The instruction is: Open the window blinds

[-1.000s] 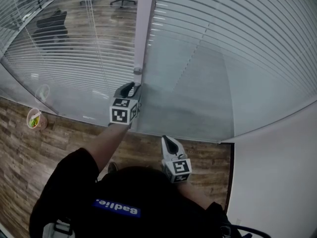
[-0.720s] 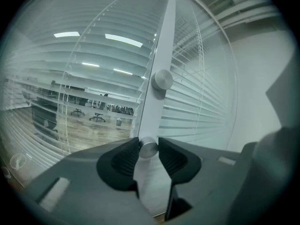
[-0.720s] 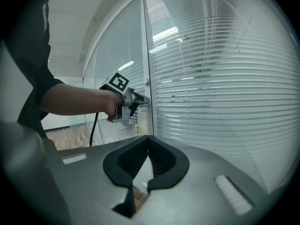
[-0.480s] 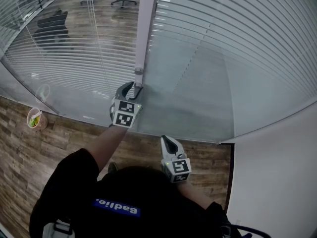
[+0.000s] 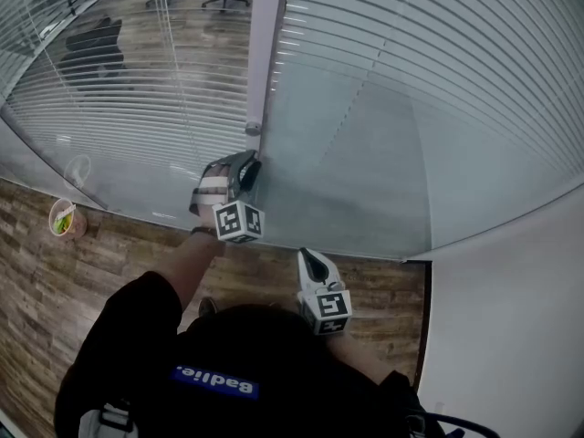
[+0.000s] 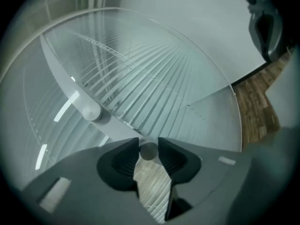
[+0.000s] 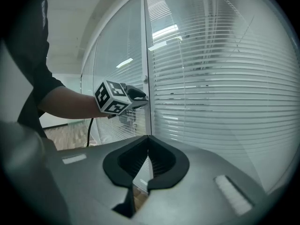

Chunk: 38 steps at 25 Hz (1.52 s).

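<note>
Slatted blinds (image 5: 438,71) hang behind the glass on both sides of a pale upright frame post (image 5: 266,53). My left gripper (image 5: 248,164) is at that post, low down. In the left gripper view a small round knob (image 6: 149,150) sits between its pads (image 6: 174,159), which are closing on it and touch both sides. A second knob (image 6: 91,112) sticks out of the post further up. My right gripper (image 5: 310,261) hangs back near my body, jaws shut on nothing. It faces the glass, and its view shows the left gripper (image 7: 140,96) at the post.
Slats on the left blind (image 5: 119,89) let office chairs (image 5: 96,48) show through. A cup (image 5: 64,217) stands on the wooden floor (image 5: 55,281) at the glass foot, left. A white wall (image 5: 511,318) meets the glass at right.
My left gripper has rolled at the post: its marker cube swung from the top to the lower right side. The right gripper has not moved.
</note>
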{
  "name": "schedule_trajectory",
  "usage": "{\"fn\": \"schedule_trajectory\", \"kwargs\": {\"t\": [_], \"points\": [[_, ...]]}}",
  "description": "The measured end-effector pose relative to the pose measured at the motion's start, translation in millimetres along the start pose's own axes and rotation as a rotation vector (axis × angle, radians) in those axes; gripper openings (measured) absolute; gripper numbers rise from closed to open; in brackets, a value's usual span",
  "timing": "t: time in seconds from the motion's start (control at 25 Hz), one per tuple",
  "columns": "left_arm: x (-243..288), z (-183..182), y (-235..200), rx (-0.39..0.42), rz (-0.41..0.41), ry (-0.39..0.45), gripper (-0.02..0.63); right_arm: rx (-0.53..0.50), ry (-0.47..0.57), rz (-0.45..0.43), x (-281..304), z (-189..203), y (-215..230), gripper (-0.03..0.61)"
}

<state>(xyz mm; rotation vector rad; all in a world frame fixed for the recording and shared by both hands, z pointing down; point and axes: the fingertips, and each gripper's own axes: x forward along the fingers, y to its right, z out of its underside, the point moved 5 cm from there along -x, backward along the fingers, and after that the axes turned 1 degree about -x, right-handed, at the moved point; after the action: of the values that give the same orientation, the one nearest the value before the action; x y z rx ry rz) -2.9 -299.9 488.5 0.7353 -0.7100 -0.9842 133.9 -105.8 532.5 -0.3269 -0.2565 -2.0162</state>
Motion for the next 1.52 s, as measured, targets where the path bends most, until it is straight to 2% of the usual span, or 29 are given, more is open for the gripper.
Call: {"fn": "schedule_trajectory", "kwargs": {"t": [0.12, 0.24, 0.4, 0.64, 0.88, 1.04, 1.12, 1.2, 1.32, 1.4, 1.52], "points": [[0.3, -1.4, 0.0, 0.010, -0.010, 0.008, 0.121, 0.004, -0.002, 0.003, -0.5, -1.4, 1.1, 0.003], [-0.6, -0.5, -1.7, -0.059, 0.004, 0.005, 0.120, 0.010, -0.006, 0.006, -0.9, -1.1, 1.9, 0.003], [-0.6, 1.2, -5.8, -0.227, 0.021, 0.016, 0.115, 0.015, 0.003, 0.000, -0.4, -4.7, 1.2, 0.003], [-0.7, 2.2, -10.9, -0.432, 0.038, 0.029, 0.106, 0.010, -0.006, 0.006, 0.3, 1.2, 2.5, 0.003], [-0.8, 5.4, -23.7, -0.793, 0.059, 0.056, 0.088, 0.032, 0.005, -0.005, 0.5, -2.9, 0.9, 0.003], [-3.1, 4.8, -31.4, -0.901, 0.063, 0.055, 0.083, 0.009, -0.002, 0.009, 0.2, 2.6, 4.1, 0.003], [-2.3, 5.1, -30.6, -0.884, 0.060, 0.057, 0.084, 0.005, 0.001, 0.005, 0.5, 2.9, 3.5, 0.003], [-0.7, 5.6, -25.1, -0.778, 0.053, 0.054, 0.093, 0.004, -0.001, 0.001, 0.3, 2.9, 2.4, 0.005], [-2.0, 1.6, -12.3, -0.450, 0.047, 0.028, 0.164, 0.014, -0.018, -0.001, -1.4, 3.0, 0.4, 0.007], [-2.8, -1.0, -4.4, -0.237, 0.041, 0.018, 0.177, 0.016, -0.026, 0.003, -2.1, 3.1, 0.5, 0.008], [-0.8, 0.6, 2.2, -0.043, 0.036, -0.007, 0.179, 0.012, -0.029, 0.011, -2.6, 3.4, 1.1, 0.006]]}}
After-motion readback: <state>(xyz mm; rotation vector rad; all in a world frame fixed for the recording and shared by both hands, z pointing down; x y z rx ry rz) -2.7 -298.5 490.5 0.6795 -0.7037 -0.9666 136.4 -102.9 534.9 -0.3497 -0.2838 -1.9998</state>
